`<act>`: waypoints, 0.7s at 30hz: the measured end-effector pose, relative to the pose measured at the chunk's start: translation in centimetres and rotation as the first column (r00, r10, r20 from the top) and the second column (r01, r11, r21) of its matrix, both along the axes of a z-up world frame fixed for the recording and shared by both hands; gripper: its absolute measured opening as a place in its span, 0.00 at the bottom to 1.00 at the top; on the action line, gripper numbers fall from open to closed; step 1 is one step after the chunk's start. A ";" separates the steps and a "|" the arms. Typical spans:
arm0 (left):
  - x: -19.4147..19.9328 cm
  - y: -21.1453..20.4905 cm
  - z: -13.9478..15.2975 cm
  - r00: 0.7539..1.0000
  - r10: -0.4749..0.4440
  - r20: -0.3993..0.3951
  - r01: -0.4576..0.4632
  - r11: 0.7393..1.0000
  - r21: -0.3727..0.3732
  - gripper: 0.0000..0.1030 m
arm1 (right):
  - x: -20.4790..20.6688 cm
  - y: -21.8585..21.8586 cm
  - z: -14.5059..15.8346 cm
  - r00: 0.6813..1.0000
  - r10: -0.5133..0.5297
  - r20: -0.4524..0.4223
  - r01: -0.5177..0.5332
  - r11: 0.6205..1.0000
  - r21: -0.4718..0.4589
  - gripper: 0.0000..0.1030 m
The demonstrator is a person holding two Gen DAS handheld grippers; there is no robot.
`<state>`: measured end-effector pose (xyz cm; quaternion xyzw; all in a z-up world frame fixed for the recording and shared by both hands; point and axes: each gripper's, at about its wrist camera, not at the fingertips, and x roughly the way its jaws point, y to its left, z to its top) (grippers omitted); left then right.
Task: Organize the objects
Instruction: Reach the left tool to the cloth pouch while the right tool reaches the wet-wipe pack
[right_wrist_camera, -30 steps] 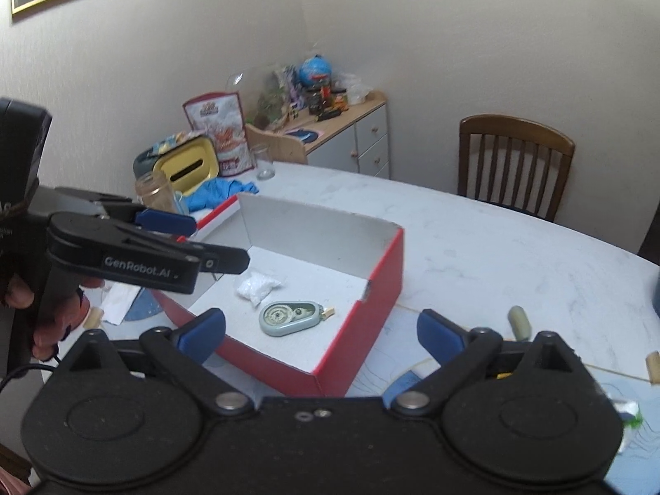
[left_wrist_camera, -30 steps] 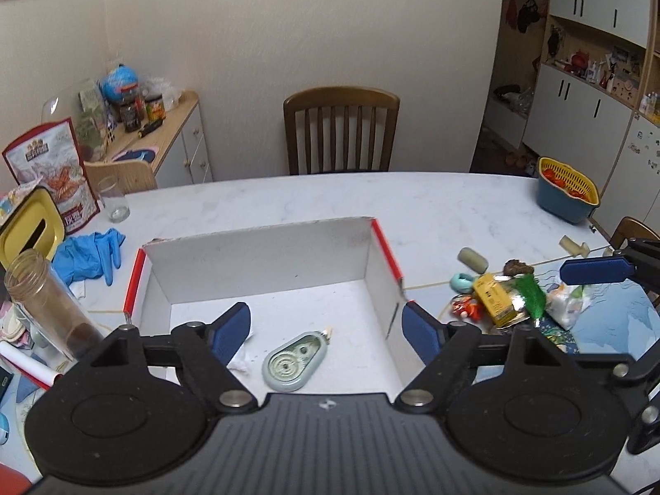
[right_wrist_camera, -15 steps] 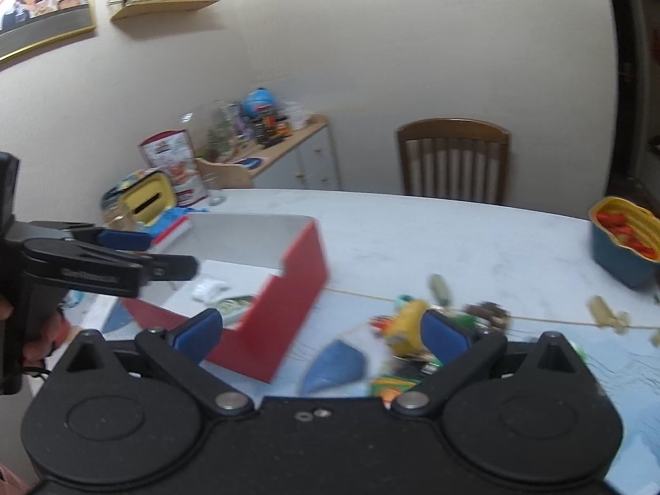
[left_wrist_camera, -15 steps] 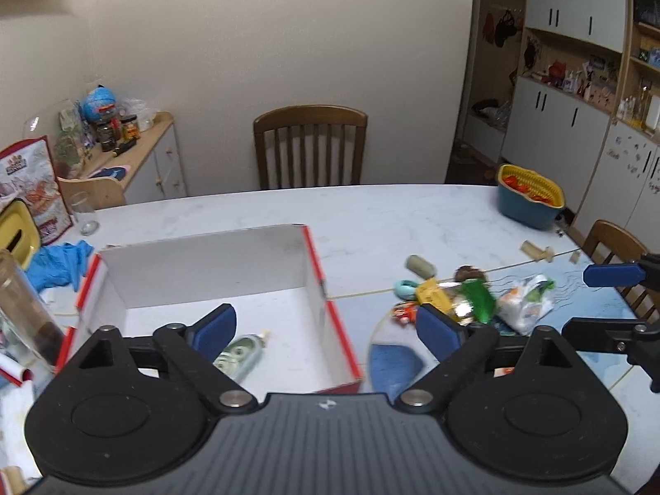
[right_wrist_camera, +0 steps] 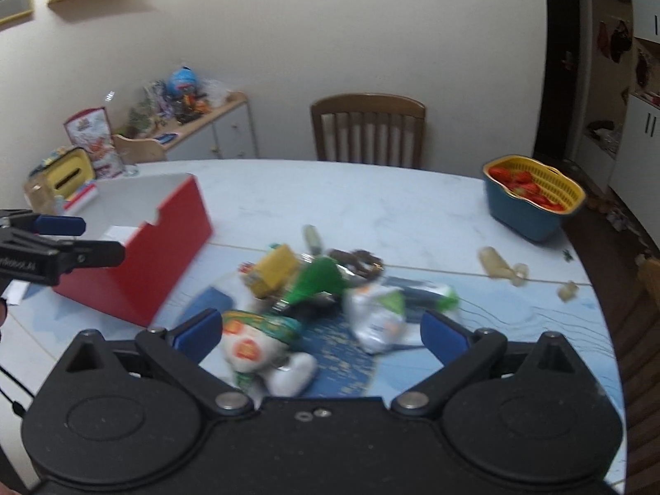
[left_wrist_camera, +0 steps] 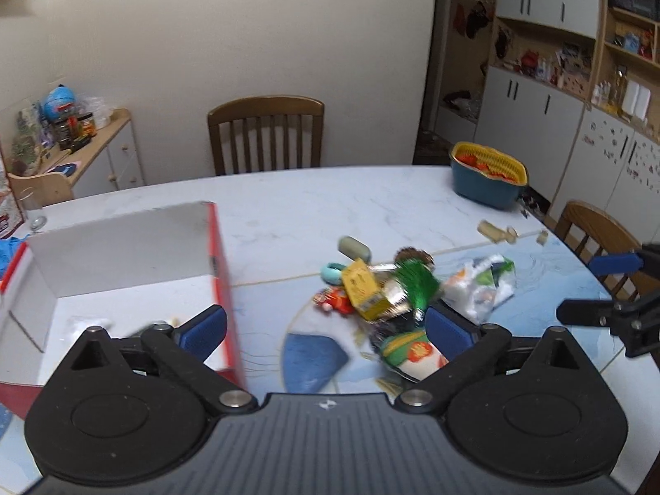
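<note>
A red box [left_wrist_camera: 123, 243] with a white inside stands at the left of the table. To its right lies a pile of small things: a yellow carton [left_wrist_camera: 361, 288], a green tassel [left_wrist_camera: 414, 284], a white-and-green bag [left_wrist_camera: 478, 288] and a round white, green and orange packet [left_wrist_camera: 408, 350]. My left gripper [left_wrist_camera: 326, 330] hovers between the box and the pile, its jaws opening with nothing gripped. My right gripper [right_wrist_camera: 321, 334] stands open above the packet [right_wrist_camera: 255, 342] and the bag [right_wrist_camera: 375, 313], gripping neither. Each gripper shows at the edge of the other's view.
A blue basket [left_wrist_camera: 486, 177] with a yellow liner and red contents sits at the far right. Cork-like pieces [left_wrist_camera: 495, 233] lie near it. A wooden chair [left_wrist_camera: 266, 136] stands behind the table, another chair [left_wrist_camera: 598, 231] at the right. A glass [left_wrist_camera: 33, 210] is behind the box.
Both grippers have swung right, from over the red box to the pile of small things. The left jaws have spread wider. The things inside the box have slid mostly out of sight.
</note>
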<state>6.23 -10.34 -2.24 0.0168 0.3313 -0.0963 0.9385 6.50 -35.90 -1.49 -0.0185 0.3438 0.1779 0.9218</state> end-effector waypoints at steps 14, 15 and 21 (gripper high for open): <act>2.4 -7.2 -4.6 0.992 -0.074 -0.107 0.072 0.997 -0.023 1.00 | 5.0 -3.6 -3.5 0.998 -0.056 -0.036 0.054 0.997 -0.050 0.99; 2.6 -7.4 -4.9 0.991 -0.076 -0.109 0.074 0.997 -0.022 1.00 | 5.5 -3.7 -3.6 0.997 -0.062 -0.039 0.060 0.997 -0.051 0.99; 3.9 -8.1 -6.4 0.986 -0.092 -0.141 0.089 0.996 -0.029 1.00 | 8.5 -3.9 -4.8 0.993 -0.090 -0.080 0.086 0.995 -0.051 0.99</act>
